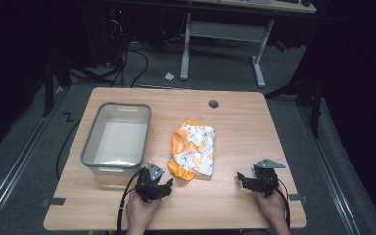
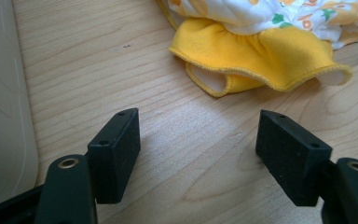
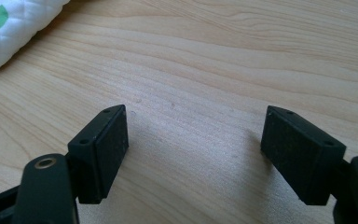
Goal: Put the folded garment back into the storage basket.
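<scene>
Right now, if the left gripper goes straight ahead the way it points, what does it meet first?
Probably the yellow ruffled hem of the small printed garment. The left gripper has open jaws over bare table, and the hem lies just ahead, slightly right of centre; height above the wood is unclear.

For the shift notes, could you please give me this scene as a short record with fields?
surface: wooden table
garment: small white printed piece with yellow-orange trim, crumpled near the table's middle
bin: grey plastic tub, left of the garment, nothing visible inside
left claw: open, holds nothing, aimed at the garment's yellow hem
right claw: open, holds nothing, over bare wood to the garment's right
contact: neither claw touches the garment
</scene>
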`<state>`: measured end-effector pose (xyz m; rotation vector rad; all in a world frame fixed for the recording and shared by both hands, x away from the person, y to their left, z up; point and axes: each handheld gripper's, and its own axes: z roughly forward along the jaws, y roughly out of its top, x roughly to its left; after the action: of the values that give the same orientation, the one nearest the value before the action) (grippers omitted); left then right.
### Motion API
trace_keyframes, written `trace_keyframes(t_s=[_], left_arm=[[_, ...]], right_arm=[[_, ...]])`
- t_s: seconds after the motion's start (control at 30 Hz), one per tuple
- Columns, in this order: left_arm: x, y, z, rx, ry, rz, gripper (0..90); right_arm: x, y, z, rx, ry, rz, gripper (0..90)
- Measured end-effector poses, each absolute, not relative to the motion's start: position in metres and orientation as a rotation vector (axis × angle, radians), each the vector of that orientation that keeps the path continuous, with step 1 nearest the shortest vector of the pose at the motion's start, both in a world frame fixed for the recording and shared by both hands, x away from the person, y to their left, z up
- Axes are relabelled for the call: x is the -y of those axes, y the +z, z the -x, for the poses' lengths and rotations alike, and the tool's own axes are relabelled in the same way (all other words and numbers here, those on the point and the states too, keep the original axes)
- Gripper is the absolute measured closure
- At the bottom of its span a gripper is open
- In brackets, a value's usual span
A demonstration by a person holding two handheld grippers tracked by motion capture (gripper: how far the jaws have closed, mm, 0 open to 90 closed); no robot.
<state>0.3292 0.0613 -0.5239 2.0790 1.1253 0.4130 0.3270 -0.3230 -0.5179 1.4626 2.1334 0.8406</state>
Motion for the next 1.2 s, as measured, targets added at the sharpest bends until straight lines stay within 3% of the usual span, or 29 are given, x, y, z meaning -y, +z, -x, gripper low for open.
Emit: trace_keyframes(t_s=[0.4,0.67,1.2], left_arm=[[-0.0617,-0.5240,-0.3296,-1.131,0.406,-2.072,30.9],[-0.0577,-0.5244,-0.3313,-1.120,0.410,-2.106,19.9],[-0.0552,-0.5245,-0.3327,-1.112,0.400,-2.120,15.3]], right_arm=[[0.3229,-0.5179,-0.3273,-2.132,0.842,-1.462,23.5],[0.3230,-0.5179,-0.3276,-2.133,0.841,-1.460,23.5],[0.3229,-0.5179,-0.3277,-2.132,0.841,-1.463,23.5]])
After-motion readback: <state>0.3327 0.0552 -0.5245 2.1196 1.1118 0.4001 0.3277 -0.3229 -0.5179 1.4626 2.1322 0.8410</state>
